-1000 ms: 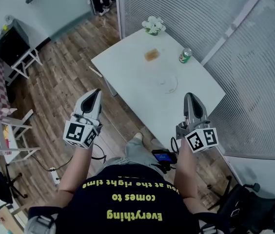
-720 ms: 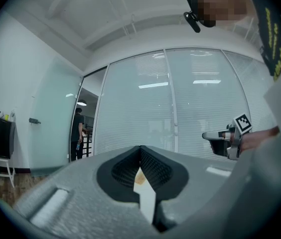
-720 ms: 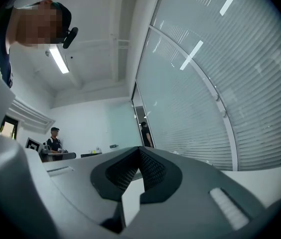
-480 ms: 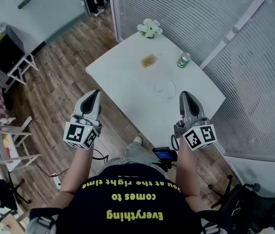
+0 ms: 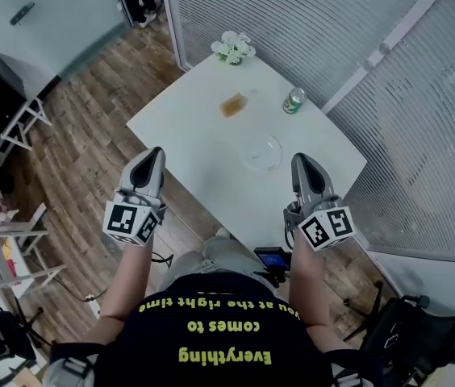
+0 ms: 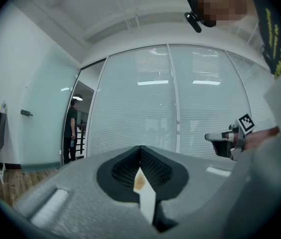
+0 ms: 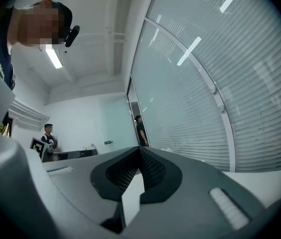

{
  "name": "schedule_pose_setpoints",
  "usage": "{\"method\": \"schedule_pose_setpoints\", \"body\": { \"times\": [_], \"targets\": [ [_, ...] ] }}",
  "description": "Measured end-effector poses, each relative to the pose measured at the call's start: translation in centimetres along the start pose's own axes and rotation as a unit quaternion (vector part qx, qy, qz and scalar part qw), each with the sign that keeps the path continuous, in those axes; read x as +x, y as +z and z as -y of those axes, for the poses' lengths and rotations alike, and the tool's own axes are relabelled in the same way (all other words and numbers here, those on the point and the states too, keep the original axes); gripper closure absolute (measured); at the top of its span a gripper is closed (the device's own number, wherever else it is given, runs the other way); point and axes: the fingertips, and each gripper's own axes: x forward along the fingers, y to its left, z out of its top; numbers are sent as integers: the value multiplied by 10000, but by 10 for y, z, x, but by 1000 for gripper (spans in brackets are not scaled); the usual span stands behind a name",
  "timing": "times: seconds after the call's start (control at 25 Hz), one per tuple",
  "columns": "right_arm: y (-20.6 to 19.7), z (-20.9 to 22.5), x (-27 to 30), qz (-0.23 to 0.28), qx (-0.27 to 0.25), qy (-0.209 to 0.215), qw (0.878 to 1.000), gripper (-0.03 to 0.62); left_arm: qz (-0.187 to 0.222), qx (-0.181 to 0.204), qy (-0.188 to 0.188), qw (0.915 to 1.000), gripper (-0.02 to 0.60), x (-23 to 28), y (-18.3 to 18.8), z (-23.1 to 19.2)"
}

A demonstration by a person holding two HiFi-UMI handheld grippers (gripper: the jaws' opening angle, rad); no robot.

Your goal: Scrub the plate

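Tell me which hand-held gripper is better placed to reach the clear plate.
Right, probably. In the head view the right hand-held gripper sits just beside the clear plate; the left hand-held gripper is farther off, by the table edge. Both are shut, empty.

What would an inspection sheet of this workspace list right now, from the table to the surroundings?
Surface: white table, mostly bare.
Job's things: clear plate near the table's middle; brown pad, likely the scrubber, beyond it and apart.
Clutter: green can; white flowers at the far corner.
Grippers: left gripper and right gripper both shut and empty, short of the plate.
Cables: thin dark cable on the floor, hard to make out.
Surroundings: wooden floor; glass walls with blinds; black chair.
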Motion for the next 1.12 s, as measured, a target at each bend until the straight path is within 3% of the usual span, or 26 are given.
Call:
{"method": "schedule_pose_setpoints", "body": {
  "times": [0.44,0.68,0.88,1.12],
  "targets": [
    [-7,10,-7,-37,92,-409,9991,589,-116,5,-369,9993,580,46,-8,-7],
    [-8,30,-12,8,153,-950,9954,589,-255,-18,-988,9948,580,90,-15,2],
    [-11,36,-6,130,230,-1465,9889,589,-316,28,-1626,9862,580,126,-14,4],
    [-18,37,2,194,258,-1824,9827,589,-392,17,-2073,9775,580,155,-18,2]
  ]
}}
